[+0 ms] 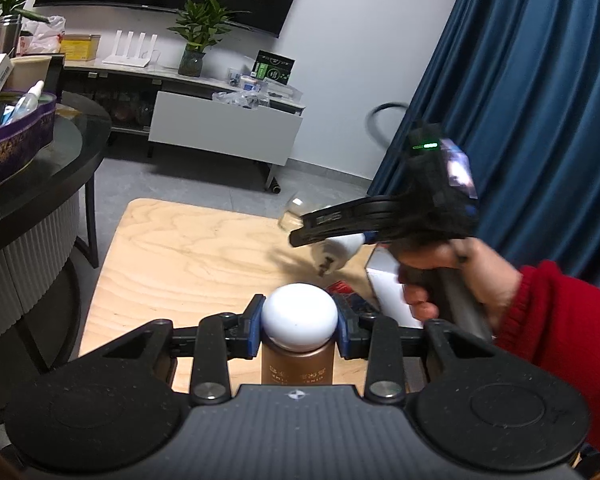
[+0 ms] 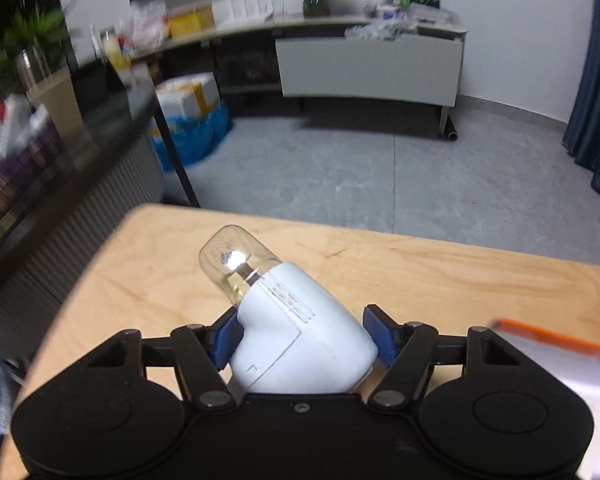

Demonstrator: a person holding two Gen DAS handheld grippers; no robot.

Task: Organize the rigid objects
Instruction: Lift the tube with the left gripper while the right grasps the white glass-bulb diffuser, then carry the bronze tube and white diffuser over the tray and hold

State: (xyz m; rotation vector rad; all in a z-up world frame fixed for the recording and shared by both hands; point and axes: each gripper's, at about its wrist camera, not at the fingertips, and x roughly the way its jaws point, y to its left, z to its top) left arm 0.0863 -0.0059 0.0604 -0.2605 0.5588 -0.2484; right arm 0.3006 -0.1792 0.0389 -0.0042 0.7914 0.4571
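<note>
The wooden table [image 1: 188, 248] is taken as the landmark. Above its near edge, the left gripper [image 1: 299, 330] is seen clamped on a bronze bottle [image 1: 298, 364]; its blue pads [image 1: 254, 330] are pressed against either side of the bottle's rounded white cap [image 1: 299, 314], which stands upright between them.

Over the table's right part, the right gripper [image 2: 300, 334] is held by a hand [image 1: 456, 276] in a red sleeve [image 1: 560, 336]. A pale blue plug-in device [image 2: 300, 340] with a clear glass dome [image 2: 236, 260] lies tilted between its fingers, dome end pointing away toward the table's far edge. The left blue pad [image 2: 228, 334] is seen touching the device's body; a narrow gap is visible at the right pad [image 2: 380, 336], so whether the device is gripped cannot be told. In the left wrist view the device's metal prongs [image 1: 326, 266] are seen pointing down at the table.

A white box [image 1: 388, 288] lies on the table's right side, just beside the hand.
</note>
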